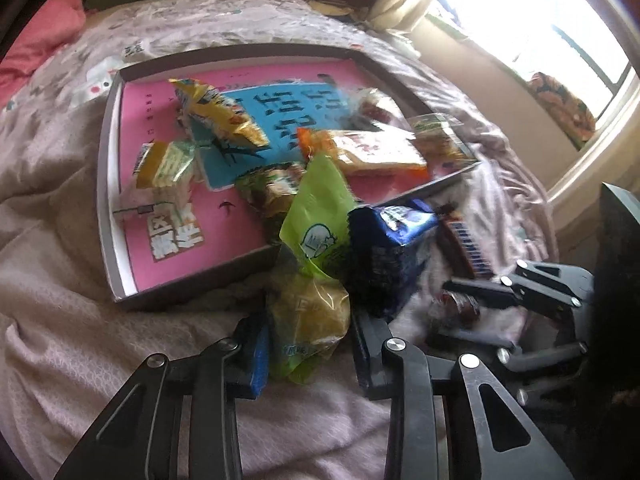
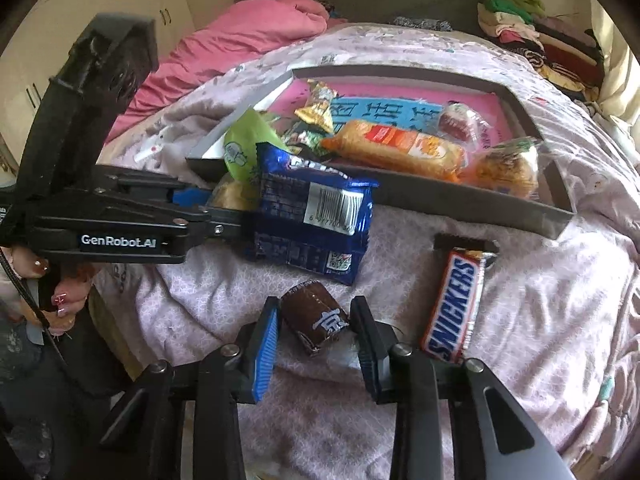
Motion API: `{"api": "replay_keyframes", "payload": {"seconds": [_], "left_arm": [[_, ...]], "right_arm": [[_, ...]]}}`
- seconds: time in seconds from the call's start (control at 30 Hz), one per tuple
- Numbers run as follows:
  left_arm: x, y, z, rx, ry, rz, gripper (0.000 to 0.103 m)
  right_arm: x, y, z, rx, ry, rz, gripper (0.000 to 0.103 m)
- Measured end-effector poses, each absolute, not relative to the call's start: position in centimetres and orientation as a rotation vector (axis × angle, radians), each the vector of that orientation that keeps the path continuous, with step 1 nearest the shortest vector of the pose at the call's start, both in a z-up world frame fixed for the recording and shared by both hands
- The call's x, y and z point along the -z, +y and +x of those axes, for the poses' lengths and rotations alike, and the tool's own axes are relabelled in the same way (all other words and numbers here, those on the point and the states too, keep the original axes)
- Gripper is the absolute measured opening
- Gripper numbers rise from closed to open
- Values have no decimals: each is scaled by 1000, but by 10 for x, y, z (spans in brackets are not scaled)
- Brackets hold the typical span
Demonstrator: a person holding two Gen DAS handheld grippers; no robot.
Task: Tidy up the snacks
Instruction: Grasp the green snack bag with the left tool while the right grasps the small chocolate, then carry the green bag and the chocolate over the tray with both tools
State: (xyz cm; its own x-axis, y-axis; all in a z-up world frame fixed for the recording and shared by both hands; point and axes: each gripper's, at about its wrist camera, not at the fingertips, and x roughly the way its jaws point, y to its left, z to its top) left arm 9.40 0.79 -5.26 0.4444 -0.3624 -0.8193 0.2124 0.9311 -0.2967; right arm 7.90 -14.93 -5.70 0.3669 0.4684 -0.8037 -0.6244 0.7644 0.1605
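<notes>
A crinkly green packet (image 1: 316, 280), lumpy and glossy with a yellowish clear lower half, sits between the narrow jaws of the left gripper (image 1: 310, 350), whose blue-faced pads press its sides. It lies on the bedspread just in front of the tray's near rim. The right gripper (image 2: 316, 334) has its jaws narrow around a small brown wrapped sweet (image 2: 316, 318), squat and barrel-shaped with white lettering; the pads touch both of its sides.

Just right of the green packet leans a shiny blue foil packet (image 2: 310, 220) with a barcode, touching it. Near the sweet, to its right, a long flat Snickers bar (image 2: 454, 304) lies on the cloth.

Farther off stands a shallow square tray (image 1: 110, 152) with grey walls and a pink printed floor. It holds an orange oblong packet (image 1: 376, 152), a yellow crumpled packet (image 1: 218, 114) and other small wrapped snacks.

Everything rests on a soft, wrinkled pale lilac bedspread (image 2: 540, 340). A pink quilt (image 2: 248, 36) is bunched at the far left, and folded clothes (image 2: 532, 36) are stacked at the far right.
</notes>
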Motion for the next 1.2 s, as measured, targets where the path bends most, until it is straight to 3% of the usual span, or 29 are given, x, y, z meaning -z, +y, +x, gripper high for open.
{"api": "replay_keyframes", "payload": {"seconds": [1.2], "left_arm": [[-7,69,80,207,792,-326,34]], "right_arm": [[-4,-170,105,-606,801,-101,36]]}}
